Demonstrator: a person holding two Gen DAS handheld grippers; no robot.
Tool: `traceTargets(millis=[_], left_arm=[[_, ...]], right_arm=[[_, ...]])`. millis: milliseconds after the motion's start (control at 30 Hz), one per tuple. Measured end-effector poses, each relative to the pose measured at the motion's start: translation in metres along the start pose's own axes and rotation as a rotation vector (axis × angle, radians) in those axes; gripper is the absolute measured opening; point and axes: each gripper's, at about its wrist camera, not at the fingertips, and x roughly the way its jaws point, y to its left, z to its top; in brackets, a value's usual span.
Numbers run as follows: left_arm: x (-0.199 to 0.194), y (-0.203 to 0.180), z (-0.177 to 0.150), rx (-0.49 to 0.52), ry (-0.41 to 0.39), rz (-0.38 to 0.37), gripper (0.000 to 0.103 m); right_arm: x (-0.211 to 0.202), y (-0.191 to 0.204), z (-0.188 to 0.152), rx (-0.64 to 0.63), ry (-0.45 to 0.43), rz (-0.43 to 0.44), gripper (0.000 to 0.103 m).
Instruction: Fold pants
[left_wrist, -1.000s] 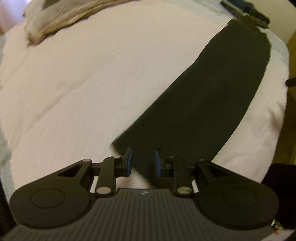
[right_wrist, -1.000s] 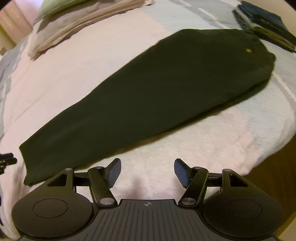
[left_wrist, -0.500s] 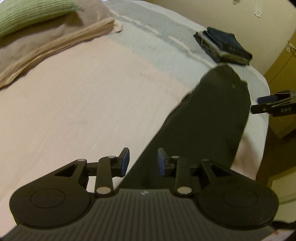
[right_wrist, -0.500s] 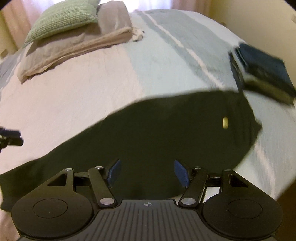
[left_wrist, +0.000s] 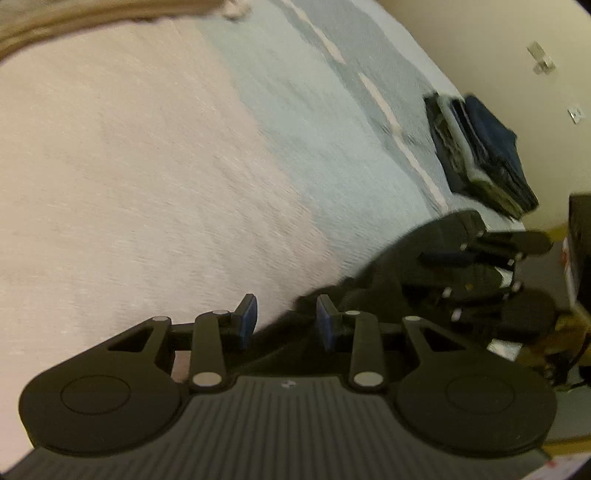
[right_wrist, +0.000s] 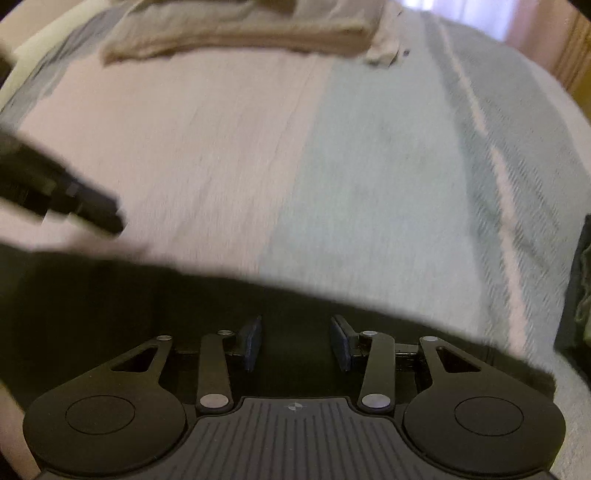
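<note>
My left gripper (left_wrist: 284, 320): fingers apart — holding nothing, at the pants' edge.
My right gripper (right_wrist: 295, 341): fingers apart, empty — right over the pants.
Pants (right_wrist: 147, 295): black, flat on the bed (right_wrist: 258, 147).
Folded clothes (left_wrist: 484, 155): far corner.

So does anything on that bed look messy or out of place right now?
Nothing stands out. The dark pants lie flat on the bedspread, a folded stack of clothes sits neatly near the far edge, and both grippers are open, holding nothing.
</note>
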Motion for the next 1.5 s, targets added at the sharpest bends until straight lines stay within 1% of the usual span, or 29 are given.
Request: traceTargets(millis=[67,100,167,267,400,433,500,600,667,700,733,767,800,833,900,933,967,1000,1067,1100,1167,1200,1233,1300,1333,1367,1433,1467,1500], left_arm=[[0.012,-0.006,0.004,0.007,0.056,-0.041,0.032],[0.018,-0.007,0.005,0.009,0.084,-0.060,0.036],[0.028,-0.008,0.005,0.008,0.124,-0.088,0.039],[0.038,-0.006,0.007,-0.024,0.141,-0.137,0.041],[0.042,0.013,0.016,-0.141,0.143,-0.230,0.043],[0.048,0.016,0.019,-0.166,0.164,-0.256,0.043],[0.063,0.019,0.021,-0.193,0.245,-0.318,0.045],[0.084,0.014,0.022,-0.169,0.372,-0.374,0.045],[0.096,0.009,0.021,-0.180,0.426,-0.423,0.045],[0.101,0.007,0.021,-0.191,0.433,-0.456,0.047],[0.104,0.006,0.022,-0.202,0.423,-0.474,0.050],[0.105,0.006,0.025,-0.217,0.392,-0.478,0.050],[0.103,0.007,0.028,-0.228,0.323,-0.466,0.047],[0.096,0.010,0.032,-0.245,0.226,-0.444,0.047],[0.078,0.022,0.036,-0.321,0.054,-0.439,0.044],[0.066,0.028,0.037,-0.340,-0.041,-0.419,0.041],[0.055,0.033,0.038,-0.337,-0.103,-0.388,0.037],[0.050,0.037,0.039,-0.333,-0.114,-0.352,0.037],[0.044,0.041,0.039,-0.315,-0.084,-0.294,0.037],[0.042,0.039,0.037,-0.280,-0.061,-0.286,0.037],[0.044,0.028,0.033,-0.198,0.020,-0.272,0.037],[0.044,0.020,0.030,-0.155,0.046,-0.281,0.037],[0.047,0.011,0.025,-0.119,0.082,-0.309,0.037],[0.056,-0.002,0.020,-0.080,0.167,-0.335,0.043],[0.065,-0.006,0.017,-0.087,0.203,-0.353,0.045],[0.072,-0.006,0.015,-0.106,0.222,-0.367,0.050],[0.087,-0.001,0.017,-0.177,0.214,-0.394,0.049],[0.092,0.003,0.020,-0.202,0.206,-0.406,0.048],[0.096,0.006,0.021,-0.222,0.179,-0.399,0.044]], right_arm=[[0.004,-0.002,-0.020,0.015,0.034,-0.004,0.039],[0.005,-0.004,-0.027,0.034,0.042,-0.002,0.039],[0.006,-0.008,-0.036,0.069,0.050,0.001,0.039],[0.009,-0.014,-0.046,0.094,0.073,-0.005,0.039],[0.013,-0.017,-0.062,0.075,0.081,-0.015,0.039],[0.012,-0.015,-0.064,0.064,0.077,-0.019,0.039],[0.011,-0.012,-0.070,0.044,0.071,-0.031,0.039],[0.009,-0.010,-0.074,0.041,0.060,-0.047,0.039],[0.009,-0.009,-0.075,0.038,0.056,-0.053,0.039],[0.009,-0.009,-0.075,0.038,0.055,-0.053,0.039],[0.009,-0.009,-0.075,0.040,0.054,-0.052,0.039],[0.009,-0.009,-0.075,0.042,0.053,-0.051,0.039],[0.009,-0.010,-0.075,0.044,0.052,-0.050,0.039],[0.009,-0.010,-0.075,0.045,0.052,-0.052,0.039],[0.008,-0.011,-0.076,0.049,0.052,-0.056,0.039],[0.008,-0.013,-0.078,0.053,0.053,-0.058,0.039],[0.008,-0.013,-0.079,0.057,0.053,-0.059,0.039],[0.009,-0.012,-0.079,0.061,0.053,-0.060,0.039],[0.009,-0.012,-0.078,0.069,0.056,-0.062,0.039],[0.010,-0.012,-0.077,0.076,0.060,-0.063,0.039],[0.007,-0.013,-0.080,0.093,0.066,-0.064,0.040],[0.007,-0.013,-0.080,0.100,0.068,-0.065,0.040],[0.008,-0.011,-0.077,0.102,0.068,-0.067,0.040],[0.008,-0.013,-0.078,0.099,0.065,-0.072,0.040],[0.009,-0.012,-0.079,0.098,0.062,-0.074,0.040],[0.010,-0.013,-0.078,0.099,0.060,-0.075,0.040],[0.011,-0.015,-0.080,0.100,0.056,-0.076,0.041],[0.010,-0.015,-0.080,0.100,0.053,-0.077,0.040],[0.010,-0.015,-0.081,0.099,0.050,-0.077,0.041]])
